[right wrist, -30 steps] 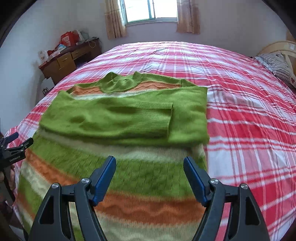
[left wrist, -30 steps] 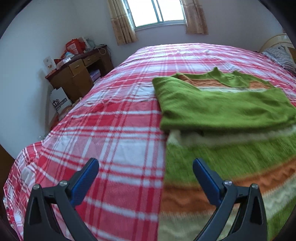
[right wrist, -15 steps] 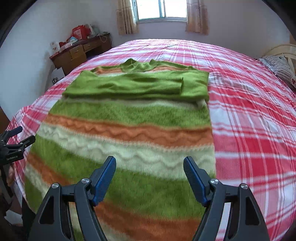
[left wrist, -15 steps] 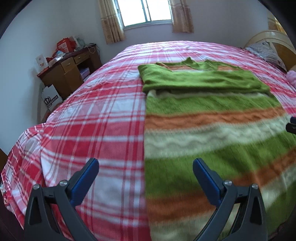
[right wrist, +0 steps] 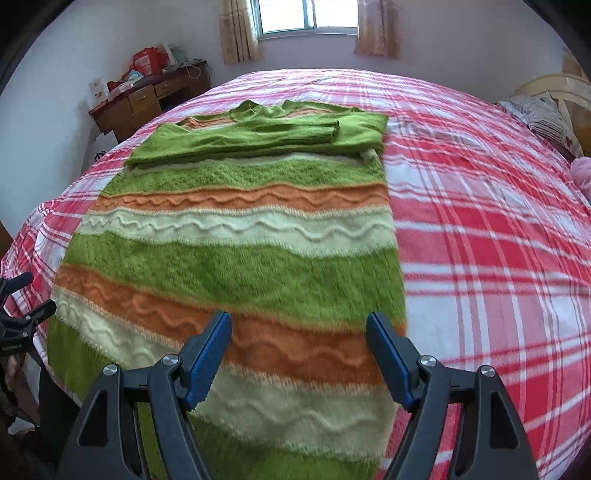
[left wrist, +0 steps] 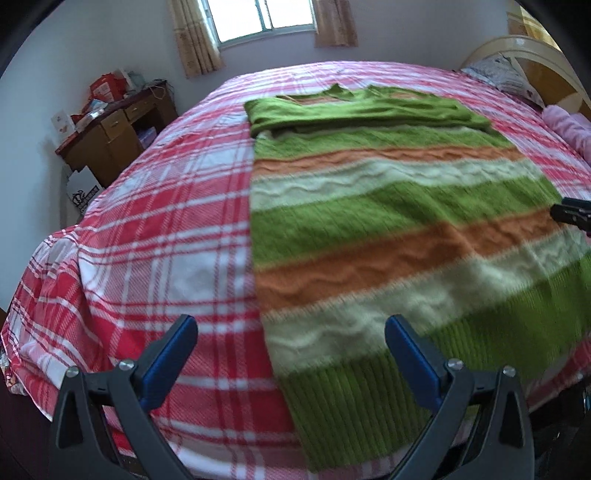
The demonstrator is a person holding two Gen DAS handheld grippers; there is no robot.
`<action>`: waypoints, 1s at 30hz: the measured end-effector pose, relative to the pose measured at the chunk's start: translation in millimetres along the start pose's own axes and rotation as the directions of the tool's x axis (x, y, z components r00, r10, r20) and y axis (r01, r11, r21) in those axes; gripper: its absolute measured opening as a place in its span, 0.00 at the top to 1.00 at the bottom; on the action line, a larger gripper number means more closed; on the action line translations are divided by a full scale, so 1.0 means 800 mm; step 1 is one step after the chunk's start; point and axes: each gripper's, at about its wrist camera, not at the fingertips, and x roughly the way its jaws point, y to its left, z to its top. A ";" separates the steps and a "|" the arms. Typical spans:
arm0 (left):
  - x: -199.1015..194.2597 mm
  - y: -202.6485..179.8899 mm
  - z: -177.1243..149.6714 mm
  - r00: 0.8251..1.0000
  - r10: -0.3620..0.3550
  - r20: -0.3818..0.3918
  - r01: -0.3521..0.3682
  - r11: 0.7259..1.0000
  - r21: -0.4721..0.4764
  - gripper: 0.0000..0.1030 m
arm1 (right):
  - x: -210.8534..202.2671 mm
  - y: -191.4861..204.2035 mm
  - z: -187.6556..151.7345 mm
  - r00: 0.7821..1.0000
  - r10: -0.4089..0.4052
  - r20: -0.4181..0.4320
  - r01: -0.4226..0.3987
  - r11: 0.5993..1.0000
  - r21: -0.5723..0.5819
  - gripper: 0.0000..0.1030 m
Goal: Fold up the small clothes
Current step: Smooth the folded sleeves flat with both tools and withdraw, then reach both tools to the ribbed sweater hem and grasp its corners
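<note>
Currently flat on bed [left wrist: 155,229] w/ red-white plaid cover: striped sweater [right wrist: 236,258], bands of green, orange, cream. Sleeves folded across chest near collar end, stacked as green layer at far side. Ribbed green hem nearest cameras, reaching bed's near edge.

Left hand-held gripper [left wrist: 290,343]: jaws wide apart, nothing held, hovering above sweater's left edge near hem; one blue pad over plaid, other over knit. Right hand-held gripper [right wrist: 299,343]: jaws likewise spread, nothing between, above lower right part of sweater, right pad close to its side edge. Each gripper's tip visible at edge of other's view.

Bkgd: wooden desk [right wrist: 147,99] w/ clutter by wall at left, window [right wrist: 306,14] w/ curtains, patterned pillow [right wrist: 550,118] and headboard at right. Left-wrist view a bit blurred.
</note>
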 end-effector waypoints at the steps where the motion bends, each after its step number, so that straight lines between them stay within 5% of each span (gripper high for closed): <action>1: 0.000 -0.004 -0.004 1.000 -0.005 -0.006 0.005 1.000 0.008 0.00 | -0.001 0.000 -0.004 1.000 -0.003 0.003 0.003 1.000 -0.003 0.27; 30: 0.007 -0.012 -0.041 0.981 -0.158 -0.115 0.146 0.984 -0.105 0.21 | -0.033 0.025 -0.063 0.999 -0.032 0.008 0.033 0.998 -0.060 0.27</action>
